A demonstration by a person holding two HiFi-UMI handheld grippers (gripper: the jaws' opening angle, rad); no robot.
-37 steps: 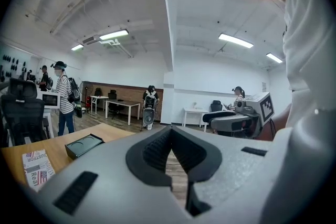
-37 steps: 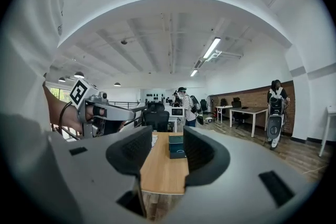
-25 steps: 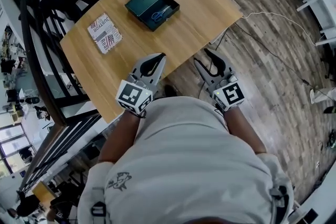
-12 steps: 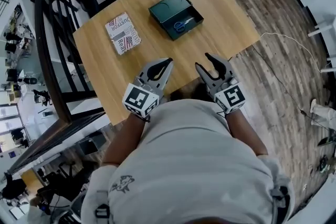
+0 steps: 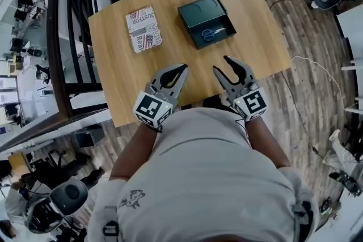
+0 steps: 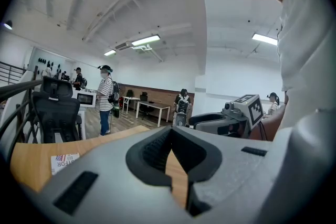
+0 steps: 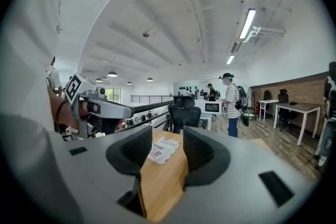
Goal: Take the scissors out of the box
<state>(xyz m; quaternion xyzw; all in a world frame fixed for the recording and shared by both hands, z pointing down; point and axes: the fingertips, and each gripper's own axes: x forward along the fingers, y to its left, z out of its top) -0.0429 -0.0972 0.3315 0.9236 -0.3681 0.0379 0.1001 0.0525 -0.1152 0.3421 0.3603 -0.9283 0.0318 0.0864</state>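
Observation:
A dark green open box (image 5: 199, 12) lies on the far right part of the wooden table (image 5: 113, 65). The blue-handled scissors (image 5: 209, 34) rest inside it near its right wall. Both grippers hover over the table's near edge, well short of the box. My left gripper (image 5: 182, 67) has its jaw tips together and holds nothing. To its right, the jaws of my right gripper (image 5: 220, 63) stand apart and empty. The box does not show in either gripper view. The left gripper (image 7: 100, 107) shows in the right gripper view.
A patterned printed packet (image 5: 143, 29) lies left of the box and also shows as the packet (image 7: 163, 149). Black railings (image 5: 62, 37) and an office chair (image 7: 184, 113) stand left of the table. A cable (image 5: 317, 68) runs on the floor. People stand in the room beyond.
The table and box have shifted right and squarer in the head view. My right gripper, earlier over the floor beside the table, is now over its near edge. Jaw states look unchanged.

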